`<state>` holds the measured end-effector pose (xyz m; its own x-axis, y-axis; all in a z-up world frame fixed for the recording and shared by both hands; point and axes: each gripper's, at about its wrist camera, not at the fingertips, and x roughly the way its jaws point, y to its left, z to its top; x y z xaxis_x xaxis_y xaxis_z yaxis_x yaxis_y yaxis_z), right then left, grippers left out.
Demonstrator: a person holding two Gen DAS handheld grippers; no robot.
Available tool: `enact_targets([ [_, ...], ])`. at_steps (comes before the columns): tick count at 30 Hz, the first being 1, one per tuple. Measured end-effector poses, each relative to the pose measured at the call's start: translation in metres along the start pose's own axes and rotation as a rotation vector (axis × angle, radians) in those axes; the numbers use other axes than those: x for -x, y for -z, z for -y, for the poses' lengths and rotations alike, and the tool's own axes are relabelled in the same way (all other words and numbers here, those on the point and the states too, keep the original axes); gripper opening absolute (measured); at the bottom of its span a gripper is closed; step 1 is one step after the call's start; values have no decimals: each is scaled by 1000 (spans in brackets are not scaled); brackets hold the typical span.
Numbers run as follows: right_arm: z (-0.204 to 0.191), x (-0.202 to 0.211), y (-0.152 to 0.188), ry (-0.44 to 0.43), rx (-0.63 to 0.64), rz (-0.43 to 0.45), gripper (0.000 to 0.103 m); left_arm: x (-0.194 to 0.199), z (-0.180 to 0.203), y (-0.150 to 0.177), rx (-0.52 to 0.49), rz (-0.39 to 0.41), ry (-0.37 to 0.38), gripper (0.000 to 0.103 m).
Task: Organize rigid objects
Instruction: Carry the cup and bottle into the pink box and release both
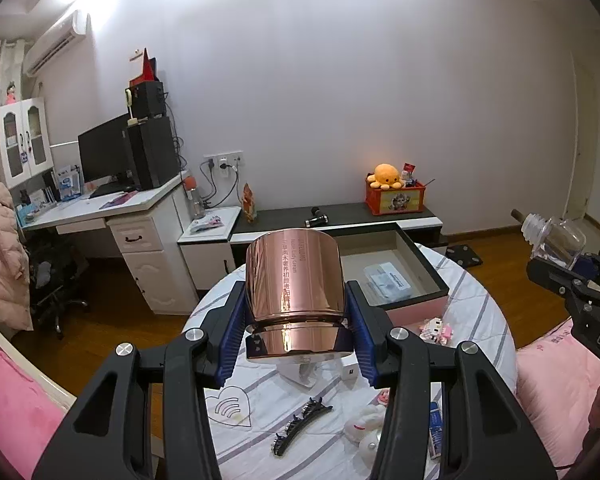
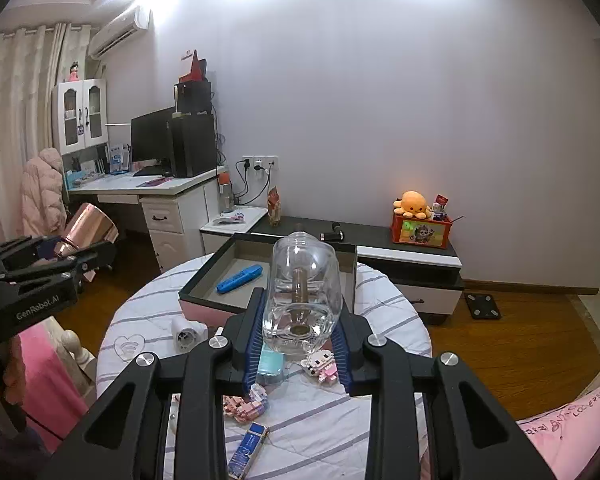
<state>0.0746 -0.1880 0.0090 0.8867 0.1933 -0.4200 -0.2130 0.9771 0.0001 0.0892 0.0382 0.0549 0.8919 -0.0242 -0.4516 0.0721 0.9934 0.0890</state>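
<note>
A: Quick one. L gripper is clamped on the rose-gold jar, blue pads on its lower band, jaws about a third open around it. Jar is held up in the air over the near-left part of the round table.

B: R gripper?

A: Closed narrow on the clear glass bottle, also lifted, above the table's near-centre. Open box sits on the far side of the table, blue marker already inside.

B: Risks?

A: Glass plus mirror-finish metal, both slick. Pads only catch the low end of each, so most of the body overhangs forward; I'd guess a tilt or jolt lets either one pivot or slip out. Bottle falling on the pink block toy or the table could crack. Also both grippers heading for the same box could bump.

B: Orientation?

A: Jar's long axis runs along the fingers, away from the cam toward the far wall, slightly up in frame; printed text runs along that axis. Bottle's axis likewise runs along the fingers; from the L view its threaded neck points far-left and up.
</note>
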Motion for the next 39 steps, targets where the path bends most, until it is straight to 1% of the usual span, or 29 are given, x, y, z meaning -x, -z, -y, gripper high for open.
enact_targets([
  [12, -1, -6, -2, -19, 7, -15, 31, -16, 4, 1, -8, -24, -14, 48],
  [16, 2, -18, -5, -15, -4, -27, 31, -28, 2, -4, -8, -34, -11, 48],
  [21, 8, -42, -16, -7, -11, -34, 31, -53, 4, -20, -30, -35, 9, 48],
  [24, 13, -64, -22, -1, -11, -49, 31, -80, 5, -32, -51, -50, 33, 48],
  [25, 15, -73, -25, 3, -11, -61, 31, -94, 6, -38, -56, -70, 44, 48],
  [27, 20, -94, -32, 7, -9, -82, 31, -114, 9, -46, -74, -87, 37, 48],
  [28, 23, -106, -36, 8, -9, -94, 31, -129, 11, -52, -88, -100, 31, 48],
  [31, 30, -143, -48, -1, -1, -128, 31, -164, 16, -64, -95, -140, 63, 48],
  [34, 36, -182, -58, -25, 8, -166, 31, -208, 20, -74, -112, -202, 87, 48],
  [37, 42, -229, -63, -45, 17, -224, 31, -257, 25, -76, -150, -278, 78, 48],
  [38, 44, -240, -62, -49, 16, -239, 31, -272, 25, -75, -152, -301, 76, 48],
  [39, 46, -261, -62, -53, 8, -266, 31, -282, 24, -73, -153, -319, 77, 48],
])
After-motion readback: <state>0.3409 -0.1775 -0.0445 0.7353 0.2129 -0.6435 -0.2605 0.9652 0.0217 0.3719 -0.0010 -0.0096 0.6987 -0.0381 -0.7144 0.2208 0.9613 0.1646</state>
